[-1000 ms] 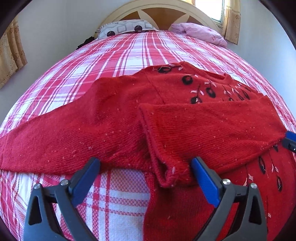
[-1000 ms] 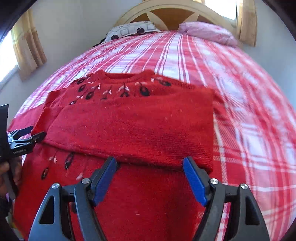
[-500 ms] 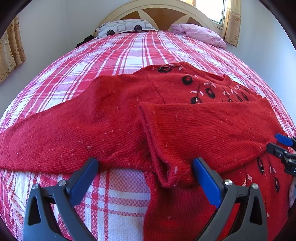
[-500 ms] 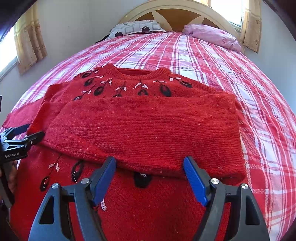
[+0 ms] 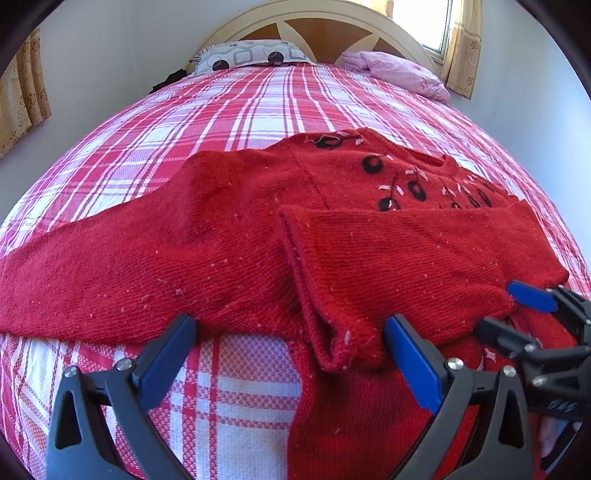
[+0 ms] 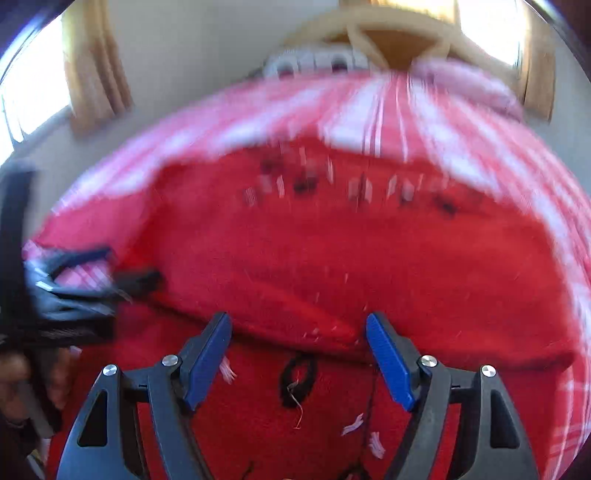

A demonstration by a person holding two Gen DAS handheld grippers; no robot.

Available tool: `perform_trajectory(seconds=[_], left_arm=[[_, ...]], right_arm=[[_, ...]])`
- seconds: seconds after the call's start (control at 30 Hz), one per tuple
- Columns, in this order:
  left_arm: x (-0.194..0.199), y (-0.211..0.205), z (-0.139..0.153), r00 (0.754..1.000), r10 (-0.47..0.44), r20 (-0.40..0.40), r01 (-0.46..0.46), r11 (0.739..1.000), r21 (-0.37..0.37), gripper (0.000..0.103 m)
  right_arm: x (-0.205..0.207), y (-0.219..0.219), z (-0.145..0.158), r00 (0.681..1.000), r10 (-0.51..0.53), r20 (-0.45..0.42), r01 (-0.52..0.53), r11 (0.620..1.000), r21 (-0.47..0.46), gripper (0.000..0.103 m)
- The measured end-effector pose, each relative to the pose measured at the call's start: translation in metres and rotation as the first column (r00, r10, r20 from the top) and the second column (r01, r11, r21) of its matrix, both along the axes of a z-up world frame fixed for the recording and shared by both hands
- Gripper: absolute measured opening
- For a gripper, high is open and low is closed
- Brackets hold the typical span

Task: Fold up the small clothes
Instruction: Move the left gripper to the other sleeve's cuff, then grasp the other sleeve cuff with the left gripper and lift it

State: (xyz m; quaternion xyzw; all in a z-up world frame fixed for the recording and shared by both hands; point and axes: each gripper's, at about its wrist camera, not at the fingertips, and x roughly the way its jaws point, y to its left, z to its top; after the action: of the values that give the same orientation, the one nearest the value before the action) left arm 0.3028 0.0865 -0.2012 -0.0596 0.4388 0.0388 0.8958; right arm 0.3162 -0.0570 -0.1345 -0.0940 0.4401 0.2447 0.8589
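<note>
Though unheld, sweater [image 5: 369,258] under left gripper [image 5: 291,347].

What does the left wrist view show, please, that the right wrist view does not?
Only the left wrist view shows the sweater's unfolded sleeve stretched out across the bedspread, and the cuff of the sleeve folded over the body. Only the right wrist view shows the black motif on the lower body, though that view is blurred. Both show the red sweater, the headboard, and both hand-held grippers, left and right, open.
</note>
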Motion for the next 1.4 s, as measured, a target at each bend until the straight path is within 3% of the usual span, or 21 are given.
perform_trajectory(seconds=[0.2,0.33,0.43,0.6,0.73,0.83,0.87,0.97,1.03,1.23,1.33,1.4], left_arm=[[-0.022,0.025,0.018,0.999,0.041,0.032,-0.04,0.999,-0.02,0.103],[-0.058,0.082,0.03,0.989,0.134,0.066,-0.138,0.989,0.05,0.103],[-0.086,0.14,0.033,0.957,0.284,0.059,-0.289,0.953,0.095,0.103],[-0.121,0.224,0.035,0.867,0.498,0.031,-0.498,0.859,0.121,0.102],[-0.133,0.275,0.03,0.785,0.619,-0.004,-0.619,0.785,0.023,0.091],[-0.132,0.296,0.018,0.746,0.663,-0.066,-0.666,0.74,-0.088,0.076],[-0.13,0.302,0.012,0.737,0.67,-0.087,-0.675,0.726,-0.132,0.071],[-0.127,0.304,0.011,0.718,0.692,-0.08,-0.694,0.702,-0.161,0.069],[-0.123,0.303,0.011,0.722,0.689,-0.072,-0.688,0.701,-0.19,0.069],[-0.117,0.312,0.01,0.697,0.716,-0.044,-0.698,0.664,-0.268,0.061],[-0.112,0.313,0.008,0.698,0.715,-0.037,-0.693,0.661,-0.288,0.041],[-0.106,0.313,0.006,0.716,0.697,-0.036,-0.674,0.677,-0.296,0.005]], right_arm=[[-0.008,-0.001,0.001,1.0,0.005,0.026,-0.005,1.0,0.006,0.076],[-0.014,0.006,-0.002,0.999,0.009,0.054,-0.008,1.0,-0.03,0.077],[-0.014,0.003,-0.001,0.998,0.012,0.057,-0.01,1.0,-0.028,0.077],[-0.011,-0.001,-0.001,0.999,0.011,0.045,-0.011,1.0,-0.001,0.078],[-0.013,0.0,-0.001,0.999,0.012,0.05,-0.011,1.0,-0.008,0.078],[-0.013,0.0,-0.001,0.998,0.012,0.054,-0.011,1.0,-0.01,0.078],[-0.013,0.0,0.0,0.998,0.011,0.054,-0.011,1.0,-0.01,0.078],[-0.013,0.0,-0.001,0.998,0.012,0.055,-0.011,1.0,-0.011,0.078],[-0.014,0.0,0.0,0.998,0.012,0.055,-0.011,1.0,-0.012,0.078],[-0.014,0.0,0.0,0.998,0.011,0.056,-0.011,1.0,-0.011,0.078],[-0.014,0.0,0.0,0.998,0.012,0.057,-0.011,1.0,-0.014,0.078],[-0.014,0.0,0.0,0.998,0.011,0.057,-0.011,1.0,-0.014,0.078]])
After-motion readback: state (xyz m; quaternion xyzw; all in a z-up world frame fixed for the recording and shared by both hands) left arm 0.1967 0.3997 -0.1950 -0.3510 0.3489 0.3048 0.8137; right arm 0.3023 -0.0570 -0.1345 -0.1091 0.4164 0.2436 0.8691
